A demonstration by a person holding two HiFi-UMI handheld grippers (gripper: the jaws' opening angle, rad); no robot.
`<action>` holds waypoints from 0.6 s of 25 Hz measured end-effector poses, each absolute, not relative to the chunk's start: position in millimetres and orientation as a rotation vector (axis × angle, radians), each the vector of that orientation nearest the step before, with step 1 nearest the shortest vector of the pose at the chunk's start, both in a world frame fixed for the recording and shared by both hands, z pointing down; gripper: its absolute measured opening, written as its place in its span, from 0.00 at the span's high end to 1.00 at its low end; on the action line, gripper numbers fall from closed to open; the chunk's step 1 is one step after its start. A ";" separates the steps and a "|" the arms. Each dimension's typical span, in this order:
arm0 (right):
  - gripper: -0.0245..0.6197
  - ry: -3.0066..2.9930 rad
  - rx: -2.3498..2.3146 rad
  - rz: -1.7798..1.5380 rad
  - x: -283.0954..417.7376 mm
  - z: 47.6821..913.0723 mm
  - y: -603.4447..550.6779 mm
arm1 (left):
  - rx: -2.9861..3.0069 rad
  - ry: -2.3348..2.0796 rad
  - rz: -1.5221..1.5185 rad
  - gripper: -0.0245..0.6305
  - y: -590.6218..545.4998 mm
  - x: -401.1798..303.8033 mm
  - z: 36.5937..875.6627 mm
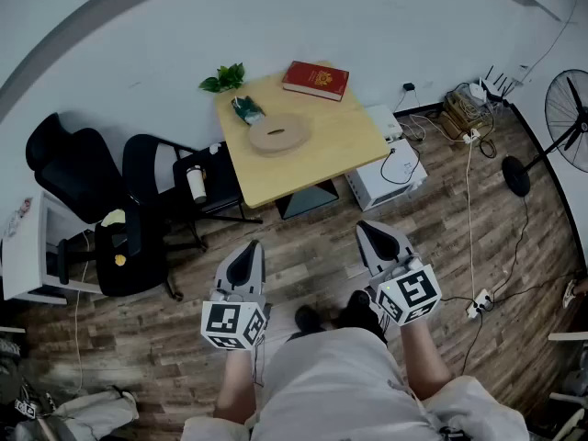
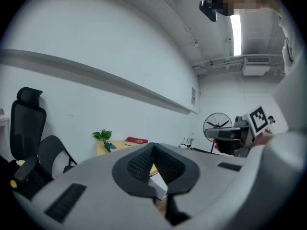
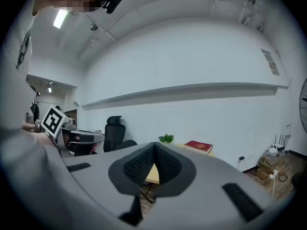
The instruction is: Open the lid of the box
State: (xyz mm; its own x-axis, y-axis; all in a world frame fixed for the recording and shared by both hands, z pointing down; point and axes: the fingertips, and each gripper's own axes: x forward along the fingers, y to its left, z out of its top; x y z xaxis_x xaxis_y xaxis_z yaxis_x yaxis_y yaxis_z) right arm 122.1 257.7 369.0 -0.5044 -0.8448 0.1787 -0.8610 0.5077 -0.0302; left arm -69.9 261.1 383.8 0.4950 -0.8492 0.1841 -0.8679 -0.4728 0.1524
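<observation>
Seemingly oval box (image 1: 276, 136), long axis left-right; left gripper (image 1: 248, 250), right gripper (image 1: 368, 232) fingers closed, empty.

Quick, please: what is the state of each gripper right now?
Left gripper: closed, holding nothing.
Right gripper: closed, holding nothing.

- Setting: small office-type workroom.
- Seating: black high-back office chair (image 1: 69, 168) with a second black chair (image 1: 152, 165) next to it, both near the plain white wall (image 1: 276, 16).
- Light wooden table (image 1: 303, 168) carrying a red book (image 1: 315, 80) and a small green plant (image 1: 223, 78).
- Wood-plank floor (image 1: 303, 246), with a power strip (image 1: 479, 301) and loose cables (image 1: 471, 209) lying on it.
- Pedestal fan (image 1: 570, 108) at the right.
- Tube lamp (image 2: 235, 28) on the ceiling.
</observation>
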 end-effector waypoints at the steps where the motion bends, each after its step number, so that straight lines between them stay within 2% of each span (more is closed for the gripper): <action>1: 0.96 -2.607 1.479 0.174 121.4 369.3 257.4 | 2.513 -1.469 0.121 0.95 261.0 -70.7 383.7; 15: 0.96 -2.588 1.502 0.191 112.0 370.7 256.3 | 2.515 -1.453 0.108 0.95 262.9 -85.2 381.6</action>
State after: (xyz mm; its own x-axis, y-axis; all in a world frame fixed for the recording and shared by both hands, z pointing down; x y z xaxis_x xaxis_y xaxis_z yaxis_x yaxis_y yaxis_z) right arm 112.0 256.3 370.7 -0.4906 -0.8512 0.1866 -0.8694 0.4927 -0.0380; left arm -85.2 262.9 381.6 0.5044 -0.8446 0.1798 -0.8618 -0.4795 0.1653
